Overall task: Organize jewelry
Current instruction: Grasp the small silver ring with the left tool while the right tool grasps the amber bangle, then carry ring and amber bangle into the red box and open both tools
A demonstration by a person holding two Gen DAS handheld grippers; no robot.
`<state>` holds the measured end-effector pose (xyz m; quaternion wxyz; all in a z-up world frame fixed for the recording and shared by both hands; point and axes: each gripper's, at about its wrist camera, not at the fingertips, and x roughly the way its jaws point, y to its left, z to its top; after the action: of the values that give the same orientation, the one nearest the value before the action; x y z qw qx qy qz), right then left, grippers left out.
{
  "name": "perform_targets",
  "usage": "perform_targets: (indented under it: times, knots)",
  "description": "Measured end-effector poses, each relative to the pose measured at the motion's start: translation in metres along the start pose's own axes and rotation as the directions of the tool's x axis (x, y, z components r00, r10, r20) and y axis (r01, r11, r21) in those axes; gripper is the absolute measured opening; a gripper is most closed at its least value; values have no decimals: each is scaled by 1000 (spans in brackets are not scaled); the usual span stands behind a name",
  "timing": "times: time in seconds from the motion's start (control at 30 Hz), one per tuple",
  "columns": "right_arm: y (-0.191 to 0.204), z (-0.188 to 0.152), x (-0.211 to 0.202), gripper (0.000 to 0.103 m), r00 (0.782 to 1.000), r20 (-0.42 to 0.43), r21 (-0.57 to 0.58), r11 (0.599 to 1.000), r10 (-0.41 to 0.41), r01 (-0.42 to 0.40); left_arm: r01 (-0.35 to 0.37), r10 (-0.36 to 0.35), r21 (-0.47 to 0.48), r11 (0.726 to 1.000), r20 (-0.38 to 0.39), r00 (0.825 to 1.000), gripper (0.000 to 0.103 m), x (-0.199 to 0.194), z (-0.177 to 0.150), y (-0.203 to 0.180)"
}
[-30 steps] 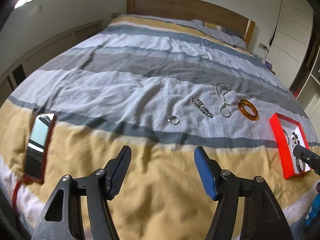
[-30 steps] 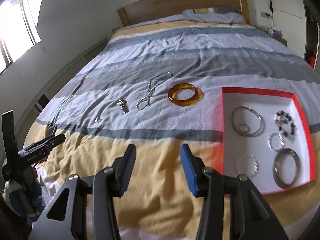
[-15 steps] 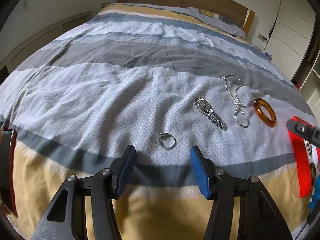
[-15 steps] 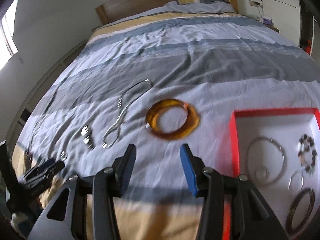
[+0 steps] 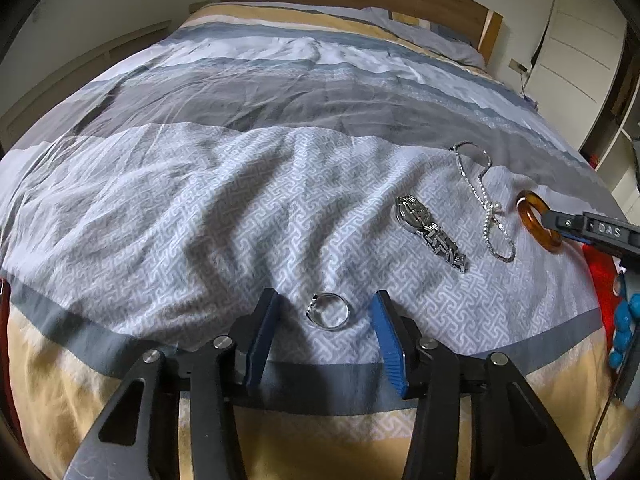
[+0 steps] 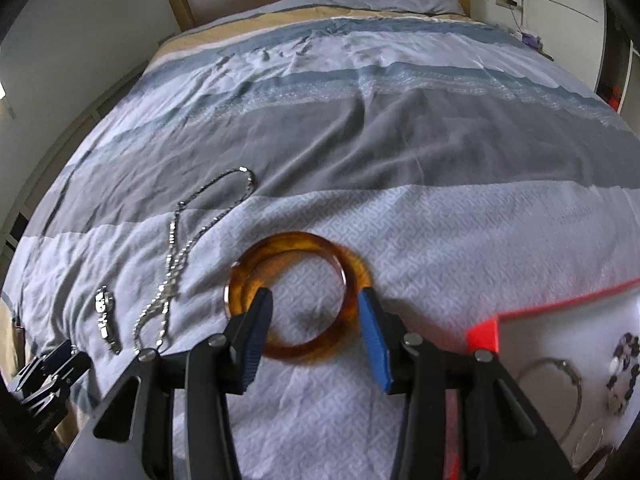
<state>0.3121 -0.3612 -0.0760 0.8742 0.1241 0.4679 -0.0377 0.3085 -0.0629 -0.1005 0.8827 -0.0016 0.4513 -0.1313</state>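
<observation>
Since both grippers are already lined up over their targets, the trick now is just a clean pinch. Left gripper has its jaws spread either side of the small silver ring lying flat on the bedspread. They've just been closing in, but the pads aren't touching the ring yet. I'd drop a touch lower so the pads catch the band itself and not just fabric, then squeeze slowly; a ring that small will probably skid or flip if one pad hits first.

Right gripper is also spread, straddling the near part of the amber bangle, left pad inside the hoop and right pad at its outer edge. It has narrowed only a little, nothing pinched yet. That looks like a grab across the rim, which should hold fine if the pads sit square on it.

Watch and chain necklace are still lying between the two, so keep clear of the chain when lifting. Red tray with the sorted bracelets sits just right of the bangle, a short carry.
</observation>
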Motion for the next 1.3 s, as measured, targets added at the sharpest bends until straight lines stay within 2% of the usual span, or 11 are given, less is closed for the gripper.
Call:
perform_targets:
  times: [0.17, 0.23, 0.3, 0.37, 0.4, 0.63, 0.87, 1.3]
  knots:
    - [2, 0, 16, 40, 1000, -24, -14, 1000, -14, 14, 9, -9, 5, 1000, 4, 1000, 38, 0, -2, 0]
    - [1, 0, 18, 32, 1000, -22, -10, 1000, -14, 14, 11, -11, 7, 1000, 6, 1000, 35, -1, -2, 0]
    - [-2, -1, 18, 16, 1000, -20, 0, 1000, -13, 13, 12, -12, 10, 1000, 6, 1000, 29, -1, -3, 0]
    - [-3, -2, 17, 10, 1000, -23, -1, 1000, 3, -3, 18, -18, 12, 1000, 6, 1000, 23, -1, -3, 0]
    - [-1, -3, 17, 10, 1000, -25, -10, 1000, 8, -9, 26, -26, 12, 1000, 5, 1000, 20, -2, -3, 0]
    - [17, -15, 1, 9, 1000, 6, -73, 997, 28, -28, 52, -52, -5, 999, 12, 999, 20, -11, -7, 5]
    - [33, -29, -32, 9, 997, 46, -101, 993, 65, -60, 53, -52, -4, 999, 21, 998, 20, -33, -14, 7]
    - [42, -59, -122, 9, 989, 107, -101, 991, 98, -87, 38, -40, 25, 999, 88, 995, 20, -112, -27, -4]
